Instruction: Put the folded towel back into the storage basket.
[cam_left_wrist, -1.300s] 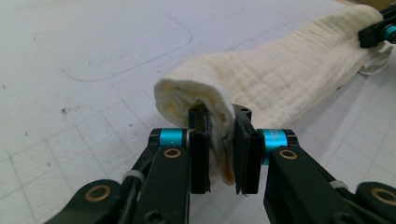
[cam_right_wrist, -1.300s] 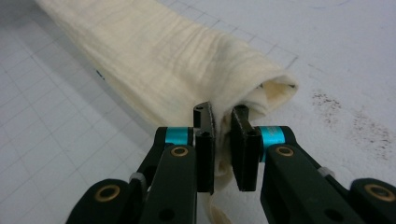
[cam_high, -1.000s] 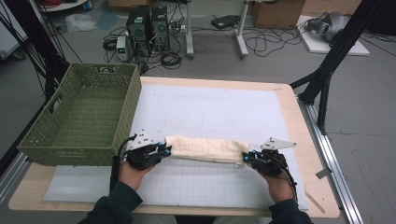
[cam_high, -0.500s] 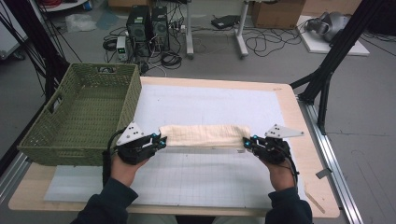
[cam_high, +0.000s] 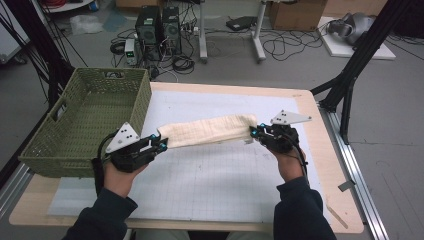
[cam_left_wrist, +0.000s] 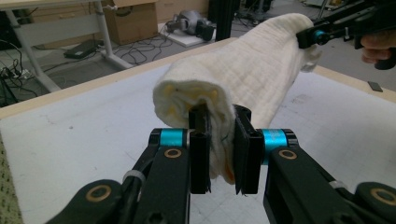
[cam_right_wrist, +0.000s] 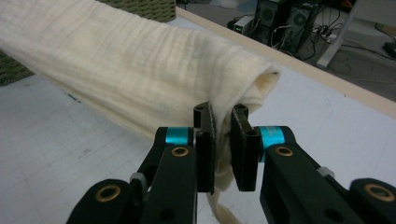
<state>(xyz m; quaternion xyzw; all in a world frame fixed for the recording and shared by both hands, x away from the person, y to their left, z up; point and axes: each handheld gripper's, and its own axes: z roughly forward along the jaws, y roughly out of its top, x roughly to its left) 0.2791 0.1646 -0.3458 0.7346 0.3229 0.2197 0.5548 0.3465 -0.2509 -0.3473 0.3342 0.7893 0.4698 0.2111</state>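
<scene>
Two pairs of black jaws are each clamped on one end of a rolled cream towel (cam_high: 207, 131). The left gripper view looks into the roll's open end, where soft folded layers spiral inward and the left gripper (cam_left_wrist: 219, 154) pinches the lower edge of that end between its flat pads. The right gripper view shows the right gripper (cam_right_wrist: 223, 149) squeezing the bunched lower corner of the other end, with a loose strip of cloth hanging below the jaws. Its crinkled, ribbed weave is plain there. From the high view, the towel spans between the left gripper (cam_high: 161, 145) and the right gripper (cam_high: 253, 132), sagging slightly, held above the white gridded mat (cam_high: 220, 185) on the wooden table (cam_high: 320, 165). At far left sits a green woven basket (cam_high: 85, 120), just beside the left hand (cam_high: 117, 175).
</scene>
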